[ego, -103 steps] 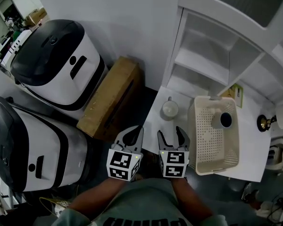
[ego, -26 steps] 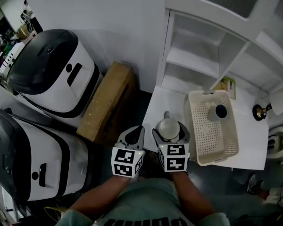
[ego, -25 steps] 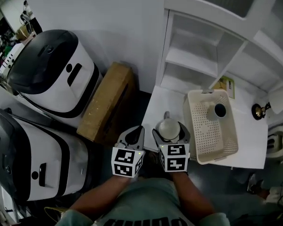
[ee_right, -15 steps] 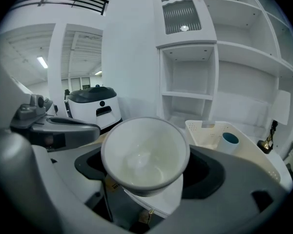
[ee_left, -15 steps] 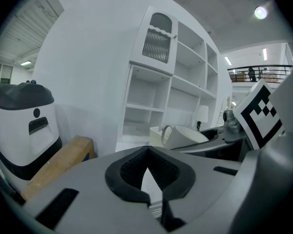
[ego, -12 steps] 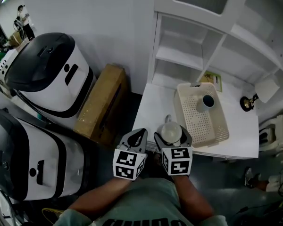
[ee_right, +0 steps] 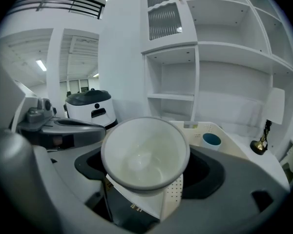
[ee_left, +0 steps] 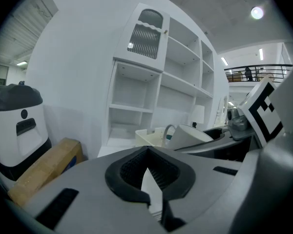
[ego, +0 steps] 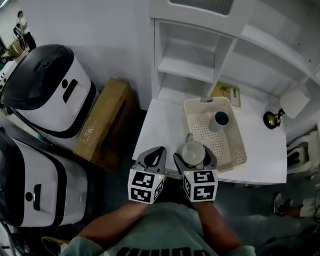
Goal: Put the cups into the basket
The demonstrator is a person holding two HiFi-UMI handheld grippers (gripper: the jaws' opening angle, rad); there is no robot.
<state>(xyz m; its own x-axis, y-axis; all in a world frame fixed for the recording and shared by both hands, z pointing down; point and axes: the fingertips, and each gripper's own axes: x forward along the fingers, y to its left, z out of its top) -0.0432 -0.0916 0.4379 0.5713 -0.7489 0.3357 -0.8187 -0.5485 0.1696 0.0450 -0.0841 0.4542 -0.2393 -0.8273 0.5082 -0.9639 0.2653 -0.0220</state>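
My right gripper [ego: 194, 154] is shut on a white cup [ego: 193, 152], mouth up, and holds it over the near left corner of the cream perforated basket [ego: 190, 112]. The right gripper view looks into the empty white cup [ee_right: 145, 152], with the basket [ee_right: 203, 127] behind it. A second cup with a blue inside [ego: 221, 119] stands in the basket's far part, and shows again as the blue cup [ee_right: 211, 139]. My left gripper [ego: 159, 151] is beside the right one, off the table's near edge, shut with nothing in it. Its own view shows the left gripper [ee_left: 147, 150] with the white cup [ee_left: 188, 135] to its right.
The basket sits on a white table [ego: 159, 126] below a white shelf unit [ego: 201, 63]. A small brass object [ego: 270, 119] and a green booklet [ego: 225, 94] lie further back. On the floor at left are a cardboard box [ego: 101, 122] and two large white-and-black machines [ego: 40, 87].
Four seconds ago the white cup stood on the table left of the basket and the right gripper was open. It then shut on the cup, which now sits over the basket's corner.
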